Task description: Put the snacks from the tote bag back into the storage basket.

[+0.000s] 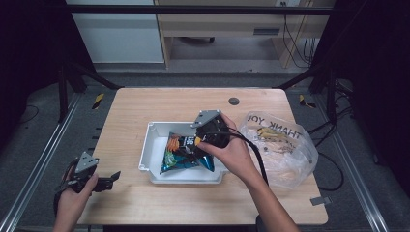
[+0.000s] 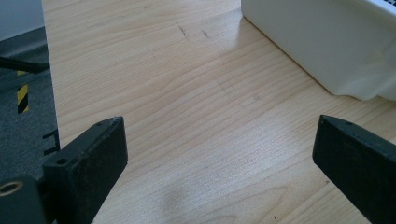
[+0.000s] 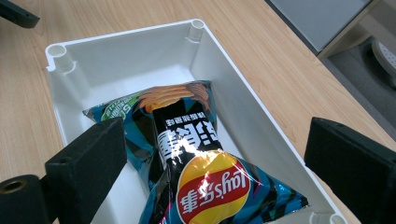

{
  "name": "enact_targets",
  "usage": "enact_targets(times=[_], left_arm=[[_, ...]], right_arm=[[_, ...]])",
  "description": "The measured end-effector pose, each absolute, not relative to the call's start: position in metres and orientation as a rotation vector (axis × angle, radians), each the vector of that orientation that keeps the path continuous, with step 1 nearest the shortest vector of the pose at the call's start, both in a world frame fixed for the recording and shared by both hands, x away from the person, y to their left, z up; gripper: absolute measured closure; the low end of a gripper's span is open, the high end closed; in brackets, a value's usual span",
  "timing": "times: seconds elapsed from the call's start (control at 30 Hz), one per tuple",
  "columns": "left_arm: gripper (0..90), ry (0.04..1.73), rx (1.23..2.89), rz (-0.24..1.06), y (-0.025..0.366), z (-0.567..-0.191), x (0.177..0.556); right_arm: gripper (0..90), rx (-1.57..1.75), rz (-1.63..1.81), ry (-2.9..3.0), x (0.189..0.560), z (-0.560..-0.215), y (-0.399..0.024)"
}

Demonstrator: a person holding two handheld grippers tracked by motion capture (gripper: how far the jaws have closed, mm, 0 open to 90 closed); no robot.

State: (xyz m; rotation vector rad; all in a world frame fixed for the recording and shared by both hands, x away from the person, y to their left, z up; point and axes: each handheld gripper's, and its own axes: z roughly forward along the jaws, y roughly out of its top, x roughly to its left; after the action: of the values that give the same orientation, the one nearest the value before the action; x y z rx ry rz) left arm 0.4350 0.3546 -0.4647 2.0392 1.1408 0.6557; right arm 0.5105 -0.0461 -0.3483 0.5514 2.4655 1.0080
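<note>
One glossy blue-black chip bag [image 3: 196, 163] in white tray [image 3: 261, 116], right hand-held gripper [image 3: 212, 154] released above.

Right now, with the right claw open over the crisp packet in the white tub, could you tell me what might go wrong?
1. The crisp packet looks puffed and glossy, so the right claw, its jaws wide apart, could slip off or crush it.
2. The packet lies near the white tub's wall, so a jaw may catch the rim.
3. The printed plastic bag lies beside the right forearm and could snag.

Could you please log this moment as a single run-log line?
right gripper: open above chip bag in white bin | left gripper: open, over bare table | plastic bag: right of bin
</note>
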Motion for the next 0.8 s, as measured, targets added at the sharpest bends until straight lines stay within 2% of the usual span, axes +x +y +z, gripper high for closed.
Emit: enact_targets(times=[0.8], left_arm=[[2.8, 1.138, 2.042, 0.656, 0.354, -0.465, 0.435]], right_arm=[[6.3, 0.619, 1.064, 2.354, 0.497, -0.33, -0.066]])
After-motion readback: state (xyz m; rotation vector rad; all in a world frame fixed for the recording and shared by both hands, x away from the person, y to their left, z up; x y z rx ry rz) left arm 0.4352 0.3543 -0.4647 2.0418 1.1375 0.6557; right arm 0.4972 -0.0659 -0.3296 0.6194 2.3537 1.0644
